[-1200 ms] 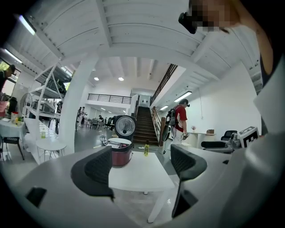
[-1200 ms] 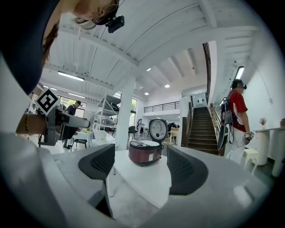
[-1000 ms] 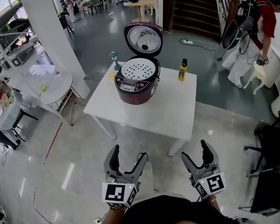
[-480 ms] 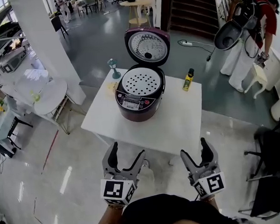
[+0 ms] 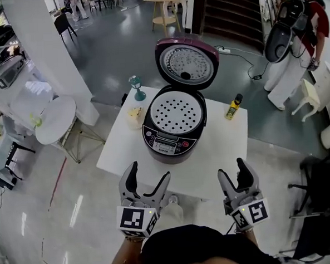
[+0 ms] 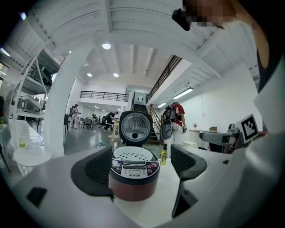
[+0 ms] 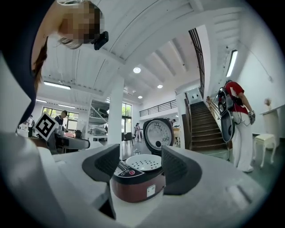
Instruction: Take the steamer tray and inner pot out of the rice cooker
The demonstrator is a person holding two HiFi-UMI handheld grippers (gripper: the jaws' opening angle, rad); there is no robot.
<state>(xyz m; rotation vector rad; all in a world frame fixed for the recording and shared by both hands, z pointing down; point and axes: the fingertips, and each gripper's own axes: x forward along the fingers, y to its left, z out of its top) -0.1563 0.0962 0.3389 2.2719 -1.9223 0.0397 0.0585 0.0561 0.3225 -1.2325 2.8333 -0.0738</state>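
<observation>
A maroon rice cooker (image 5: 175,128) stands on a white table (image 5: 222,158) with its lid (image 5: 184,63) swung up. A white perforated steamer tray (image 5: 176,114) sits in its mouth and hides the inner pot. My left gripper (image 5: 149,177) and right gripper (image 5: 234,173) hover over the table's near edge, short of the cooker, both open and empty. The right jaws have just been closing a little, with nothing between them. The left gripper view frames the cooker (image 6: 133,176) and tray (image 6: 132,154) between the pads. In the right gripper view, cooker (image 7: 138,180) and tray (image 7: 143,162) show likewise.
A yellow bottle (image 5: 233,107) stands right of the cooker; a small teal stand (image 5: 135,87) and a small bowl (image 5: 134,117) stand at its left. A round white table (image 5: 55,112) and pillar (image 5: 43,47) are left, black chairs (image 5: 324,180) right, and a person with a backpack (image 5: 296,37) at back right.
Both grippers and the head have come forward to the table; the cooker now looks larger and nearer. The right jaws stand slightly narrower.
</observation>
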